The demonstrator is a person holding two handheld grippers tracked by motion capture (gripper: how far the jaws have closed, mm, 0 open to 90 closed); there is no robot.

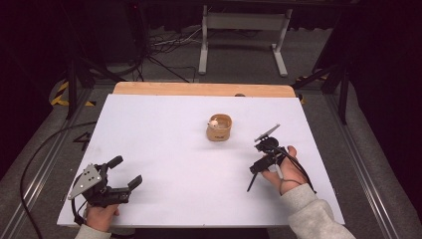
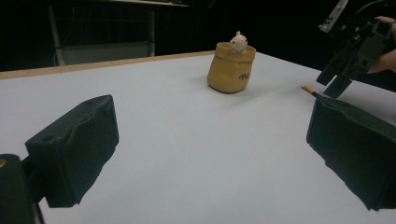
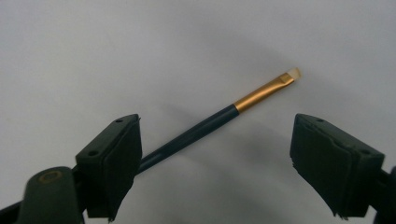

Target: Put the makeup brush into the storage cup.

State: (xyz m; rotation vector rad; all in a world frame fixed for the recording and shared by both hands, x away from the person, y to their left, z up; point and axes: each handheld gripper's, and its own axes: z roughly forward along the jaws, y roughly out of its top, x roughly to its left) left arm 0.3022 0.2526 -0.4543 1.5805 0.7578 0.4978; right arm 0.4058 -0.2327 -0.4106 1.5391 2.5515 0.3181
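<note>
The right hand-held gripper [image 1: 262,163] hangs low over the desk [image 1: 164,149] with its two black jaws spread wide, released, and a thin paintbrush [image 3: 219,119] lies on the surface below and between them; in the right gripper view the brush passes just under the left-hand jaw, and I cannot tell whether that jaw touches it. Nothing is gripped yet, so the work looks to be at its very start: the brush has still to be closed on and lifted, and, judging by what stands nearby, it may be meant for the little pouch-shaped holder [image 1: 219,127] farther up the desk, well apart from the brush. The brush has a slim, dark blue, glossy handle, a bright gold metal ferrule and a short, flat, pale tuft cut at a slant. The left hand-held gripper [image 1: 121,175] rests near the front left corner of the desk, its jaws also wide apart and holding nothing; their pads look like matte, slightly ridged black rubber. The holder is tan, soft-looking and rumpled like a small sack, with a small white figure [image 2: 238,42] peeping over its rim. The desk top is smooth, plain white, with a strip of bare wood along the far edge.
</note>
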